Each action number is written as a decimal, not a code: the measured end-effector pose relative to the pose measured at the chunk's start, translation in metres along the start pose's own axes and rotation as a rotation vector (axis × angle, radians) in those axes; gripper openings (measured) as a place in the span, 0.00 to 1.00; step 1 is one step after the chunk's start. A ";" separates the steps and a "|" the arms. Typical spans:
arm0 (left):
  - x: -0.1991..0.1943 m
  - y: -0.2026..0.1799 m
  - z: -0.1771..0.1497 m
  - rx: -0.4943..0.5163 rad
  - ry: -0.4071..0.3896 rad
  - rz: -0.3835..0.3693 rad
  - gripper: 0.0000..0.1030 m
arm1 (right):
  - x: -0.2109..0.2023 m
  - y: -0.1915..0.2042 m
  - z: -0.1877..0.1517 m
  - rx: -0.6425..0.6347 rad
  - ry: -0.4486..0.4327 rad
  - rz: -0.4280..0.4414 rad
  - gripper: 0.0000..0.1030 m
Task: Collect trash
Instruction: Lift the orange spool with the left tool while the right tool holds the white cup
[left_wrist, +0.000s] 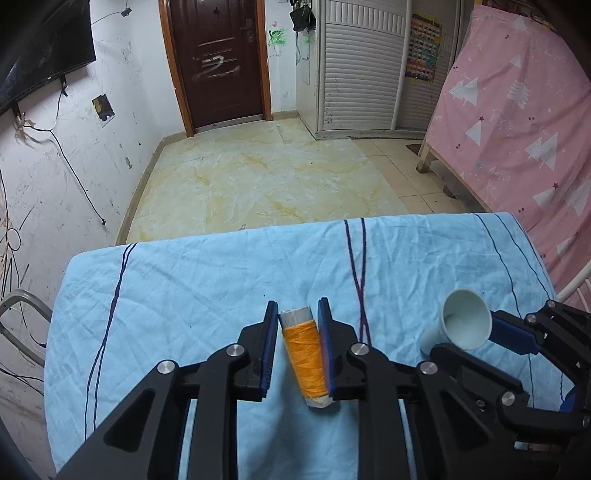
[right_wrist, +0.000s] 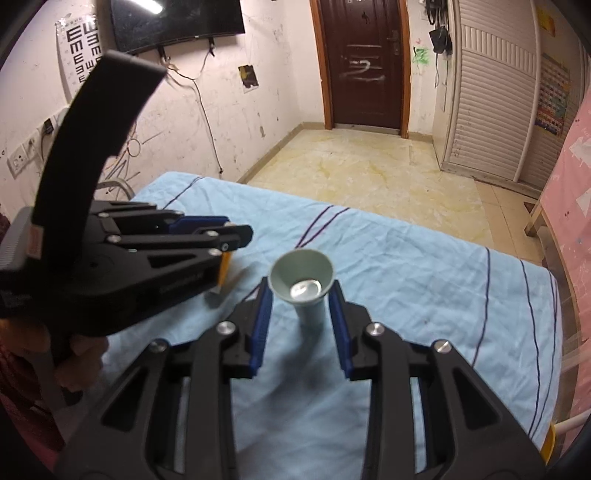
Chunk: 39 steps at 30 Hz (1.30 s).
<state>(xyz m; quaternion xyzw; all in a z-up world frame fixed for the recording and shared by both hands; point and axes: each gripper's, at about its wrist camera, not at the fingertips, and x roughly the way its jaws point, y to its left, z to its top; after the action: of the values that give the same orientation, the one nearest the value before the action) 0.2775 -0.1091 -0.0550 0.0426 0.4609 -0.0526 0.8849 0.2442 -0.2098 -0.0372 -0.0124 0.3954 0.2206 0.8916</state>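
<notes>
From the left wrist, our left tongs (left_wrist: 298, 319) pinch the orange thread spool (left_wrist: 305, 360) above the blue-sheeted counter (left_wrist: 177, 280), ready to carry; from the right wrist, our right tongs (right_wrist: 301, 301) stand spread around the paper cup (right_wrist: 302, 282), not yet gripping

right tongs (right_wrist: 300, 317) open | astride paper cup (right_wrist: 303, 288) | blue cloth (right_wrist: 406, 295)

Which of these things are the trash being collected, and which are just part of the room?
Part of the job:
- orange thread spool, between the left gripper pads
- paper cup, between the open right gripper pads

Just there:
- blue bedsheet
- television
- brown door
- eye chart
</notes>
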 end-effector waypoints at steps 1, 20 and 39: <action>-0.002 -0.001 -0.002 0.003 0.001 0.001 0.12 | -0.003 0.000 -0.003 0.002 -0.003 0.000 0.28; -0.060 -0.025 -0.028 0.073 -0.089 -0.018 0.08 | -0.069 -0.008 -0.027 0.049 -0.127 -0.035 0.28; -0.071 -0.048 -0.039 0.143 -0.117 0.022 0.07 | -0.090 -0.020 -0.047 0.093 -0.152 -0.055 0.28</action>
<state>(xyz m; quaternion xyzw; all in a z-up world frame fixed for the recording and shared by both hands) 0.1997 -0.1477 -0.0204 0.1073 0.4030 -0.0780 0.9055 0.1665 -0.2719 -0.0087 0.0349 0.3357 0.1780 0.9243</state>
